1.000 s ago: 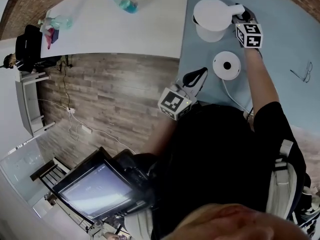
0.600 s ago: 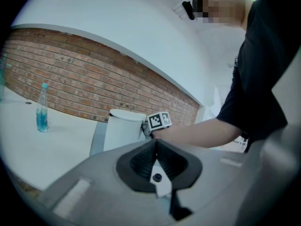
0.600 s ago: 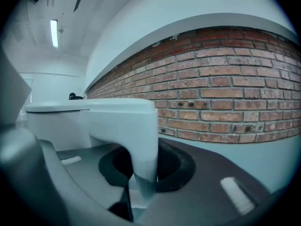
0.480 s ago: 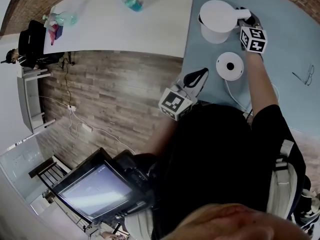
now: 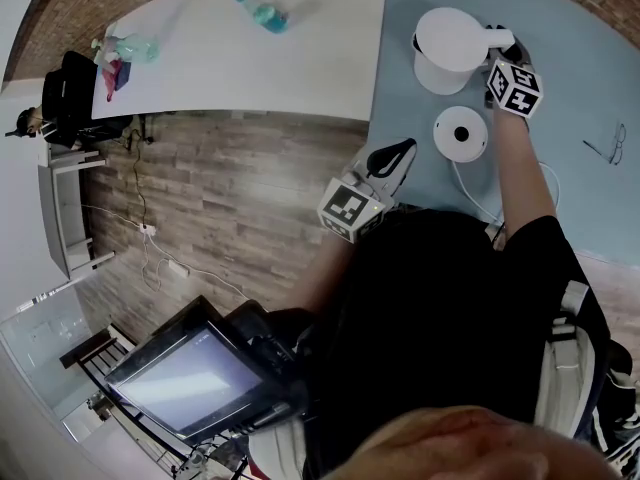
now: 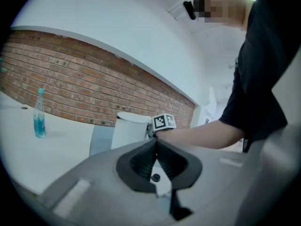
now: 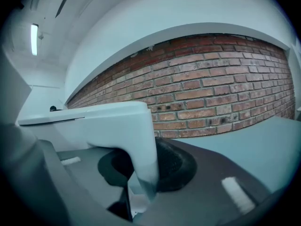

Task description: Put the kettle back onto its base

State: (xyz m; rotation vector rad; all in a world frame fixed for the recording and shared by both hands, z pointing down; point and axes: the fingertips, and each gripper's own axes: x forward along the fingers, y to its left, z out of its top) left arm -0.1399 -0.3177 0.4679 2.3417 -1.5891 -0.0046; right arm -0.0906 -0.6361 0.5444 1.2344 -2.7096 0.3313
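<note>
Right gripper jaws just closed in, now pinch handle of kettle; kettle's shifted toward base, not seated. Left gripper jaws together, empty.

This looks like a workroom or lab-style studio, not a home. A bare brick wall runs under a white curved ceiling with a strip light. Loose cables trail over the wood-plank floor. There are two large plain benches, one white bench and one pale blue bench, and a screen on a metal stand.
</note>
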